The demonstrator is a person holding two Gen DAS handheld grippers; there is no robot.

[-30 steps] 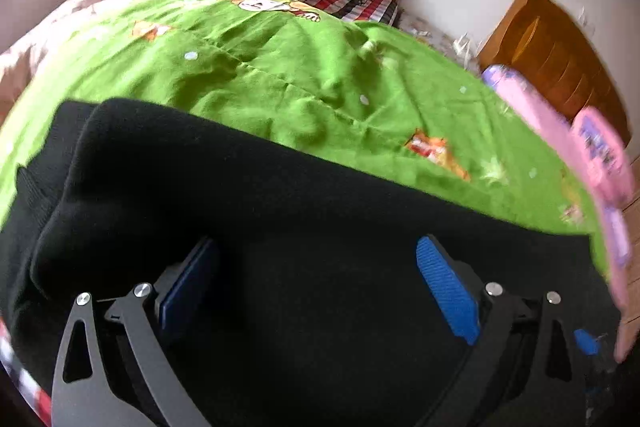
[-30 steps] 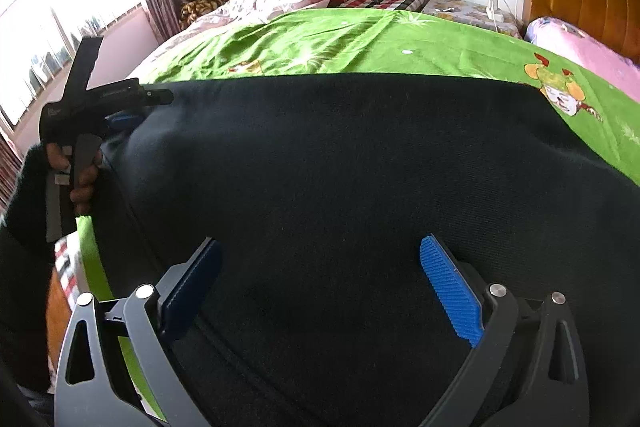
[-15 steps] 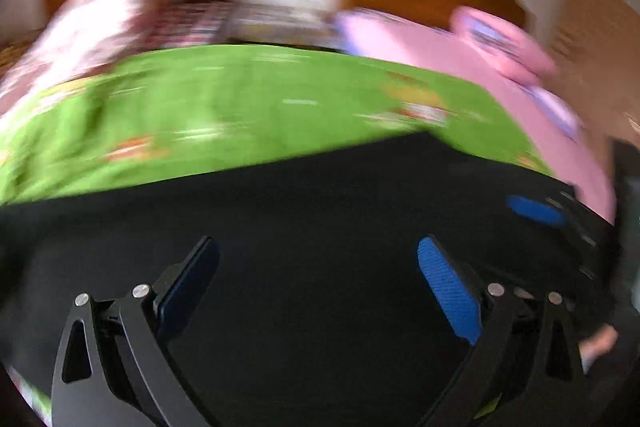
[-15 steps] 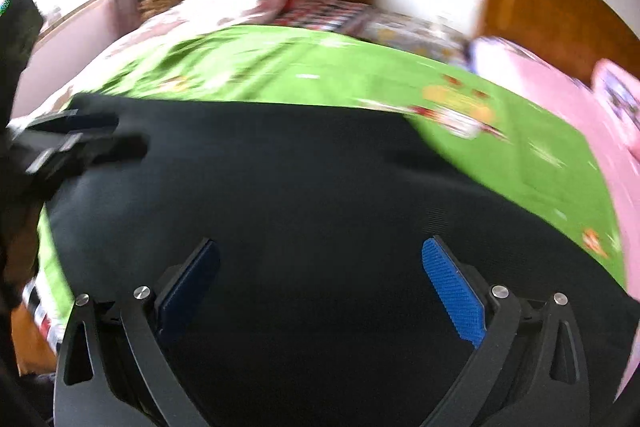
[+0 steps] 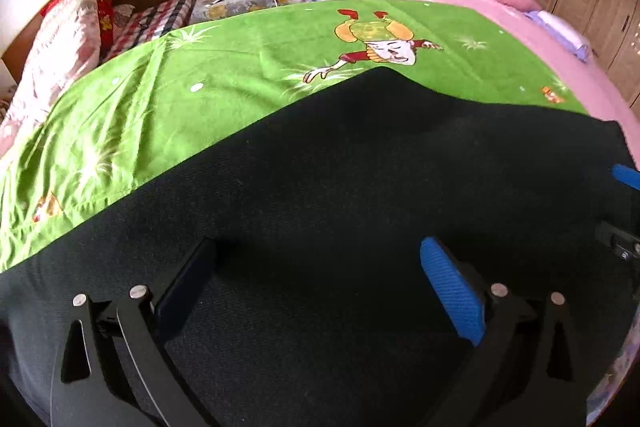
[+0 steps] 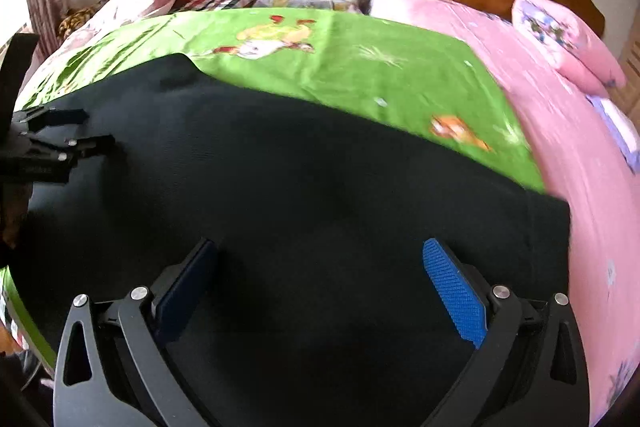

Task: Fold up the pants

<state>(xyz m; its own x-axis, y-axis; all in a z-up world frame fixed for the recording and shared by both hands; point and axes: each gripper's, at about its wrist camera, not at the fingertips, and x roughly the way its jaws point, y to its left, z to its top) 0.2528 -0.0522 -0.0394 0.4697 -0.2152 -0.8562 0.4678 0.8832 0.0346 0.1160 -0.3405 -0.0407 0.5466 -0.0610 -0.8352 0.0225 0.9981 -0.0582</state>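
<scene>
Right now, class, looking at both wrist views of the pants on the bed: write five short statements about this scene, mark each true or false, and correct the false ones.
1. The pants are black. True.
2. The pants lie on a green sheet. True.
3. The left claw is shut on the pants. False: its jaws stand wide apart over the cloth.
4. The right claw is open. True.
5. The quilt beside the green sheet is blue. False: it is pink.

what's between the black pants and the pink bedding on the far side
A stretch of the green cartoon blanket separates the black pants from the pink bedding, clearest in the right wrist view.
</scene>
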